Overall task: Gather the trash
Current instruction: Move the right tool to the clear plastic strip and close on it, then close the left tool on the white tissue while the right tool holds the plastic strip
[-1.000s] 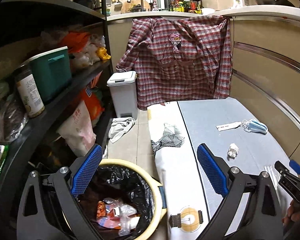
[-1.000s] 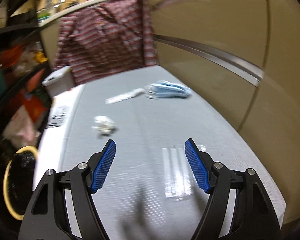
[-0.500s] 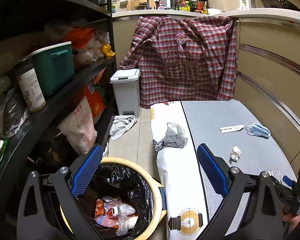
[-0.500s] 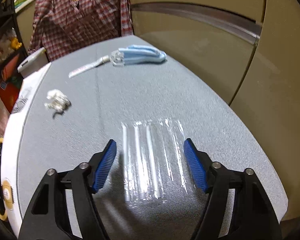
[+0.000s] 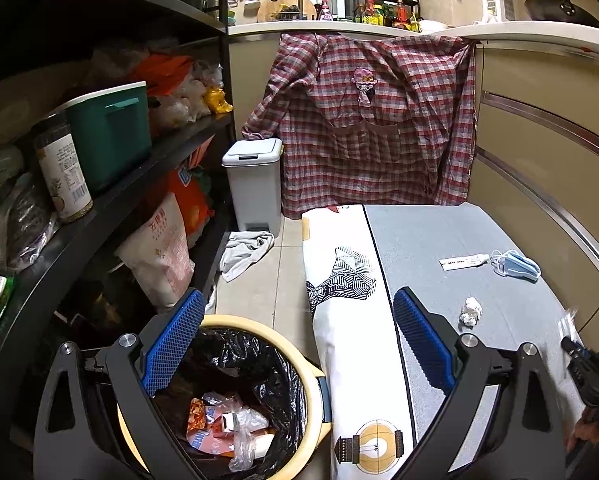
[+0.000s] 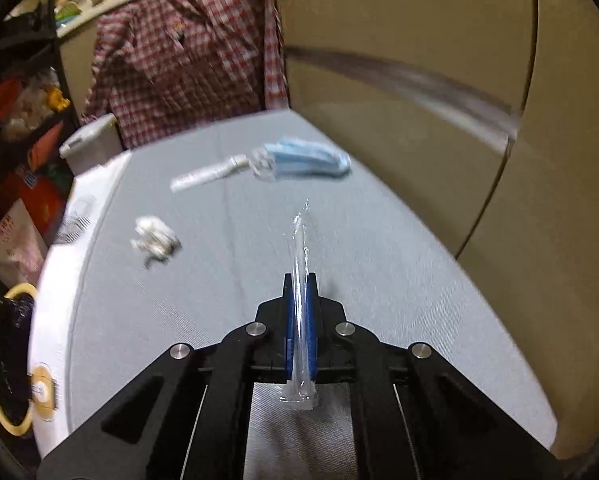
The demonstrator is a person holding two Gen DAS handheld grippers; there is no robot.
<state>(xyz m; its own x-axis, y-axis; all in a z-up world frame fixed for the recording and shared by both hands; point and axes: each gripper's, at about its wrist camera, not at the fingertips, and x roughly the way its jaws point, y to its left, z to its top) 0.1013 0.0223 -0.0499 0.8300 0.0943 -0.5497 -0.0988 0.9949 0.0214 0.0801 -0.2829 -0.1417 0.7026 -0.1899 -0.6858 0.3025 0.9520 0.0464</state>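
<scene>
Left wrist view: the left gripper point(image 5: 295, 344) hangs released above the lined trash bin point(image 5: 235, 396), which sits at near left beside the grey table point(image 5: 439, 240).

Right wrist view: the right gripper point(image 6: 299, 308) is clenched on a clear plastic wrapper point(image 6: 300, 256), its long axis pointing away along the fingers. The bin point(image 6: 7, 360) lies far to the left, so the carry probably goes leftward. A crumpled tissue point(image 6: 155, 240), a blue mask point(image 6: 307, 160) and 1 white strip point(image 6: 207, 174) remain on the table.

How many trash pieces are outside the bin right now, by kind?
Crumpled white tissue wad: 1
Blue pleated face mask: 1
White printed paper strip: 1
Clear plastic wrapper, clamped in the right hand-held gripper: 1
Total: 4, three lying on the grey padded board.
</scene>
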